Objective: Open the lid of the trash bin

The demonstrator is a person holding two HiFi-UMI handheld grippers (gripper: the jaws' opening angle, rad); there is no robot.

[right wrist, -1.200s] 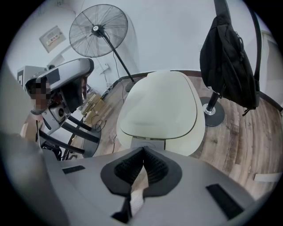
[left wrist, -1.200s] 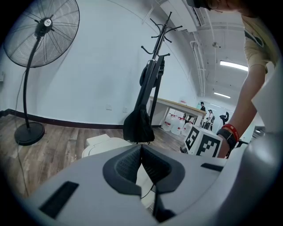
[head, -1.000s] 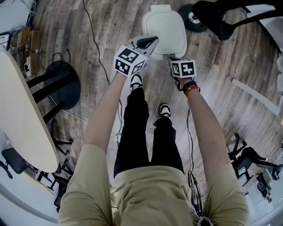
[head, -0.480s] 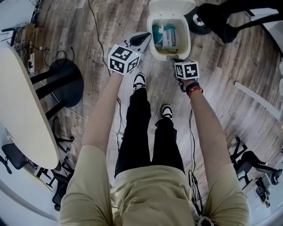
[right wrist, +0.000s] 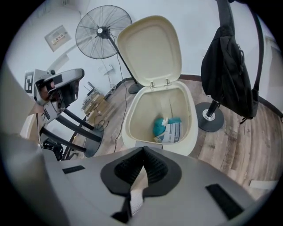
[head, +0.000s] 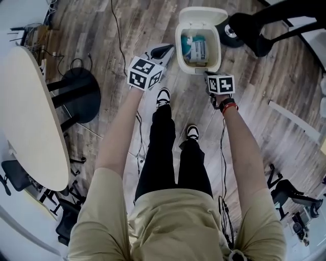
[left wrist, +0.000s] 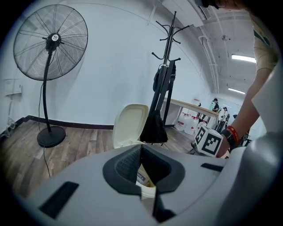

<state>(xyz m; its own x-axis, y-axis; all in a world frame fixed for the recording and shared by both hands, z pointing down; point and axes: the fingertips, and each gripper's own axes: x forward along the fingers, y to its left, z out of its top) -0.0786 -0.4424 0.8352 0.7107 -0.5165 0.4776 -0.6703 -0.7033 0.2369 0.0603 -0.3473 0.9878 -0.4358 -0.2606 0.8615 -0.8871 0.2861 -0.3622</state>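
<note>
Head view, trash bin (head: 218, 48): stands on the wood floor (head: 127, 30), far of the person's shoes (head: 163, 97).
Head view, lid (head: 204, 12): swung up and back on the far edge, so the inside shows, with rubbish (head: 196, 47) at the bottom.
Head view, left gripper (head: 164, 50): just left of the bin, not touching it.
Head view, right gripper (head: 209, 75): at the bin's near rim; contact cannot be told.
Head view, table (head: 30, 117): pale, at the far left, with a black stool (head: 76, 94) beside it.
Left gripper view, left gripper (left wrist: 141, 148): jaws pressed together, nothing between them.
Left gripper view, lid (left wrist: 129, 125): upright beyond the jaws, with a coat stand (left wrist: 169, 53) and a black bag (left wrist: 154, 128) to its right.
Left gripper view, fan (left wrist: 51, 37): stands far left by the wall.
Right gripper view, right gripper (right wrist: 143, 150): jaws pressed together, empty.
Right gripper view, trash bin (right wrist: 132, 123): open just beyond the jaws, lid (right wrist: 150, 50) raised at the far side.
Right gripper view, rubbish: a teal item (right wrist: 160, 126) and a white packet (right wrist: 174, 131) lie touching.
Right gripper view, black bag (right wrist: 230, 75): hangs to the right of the bin.
</note>
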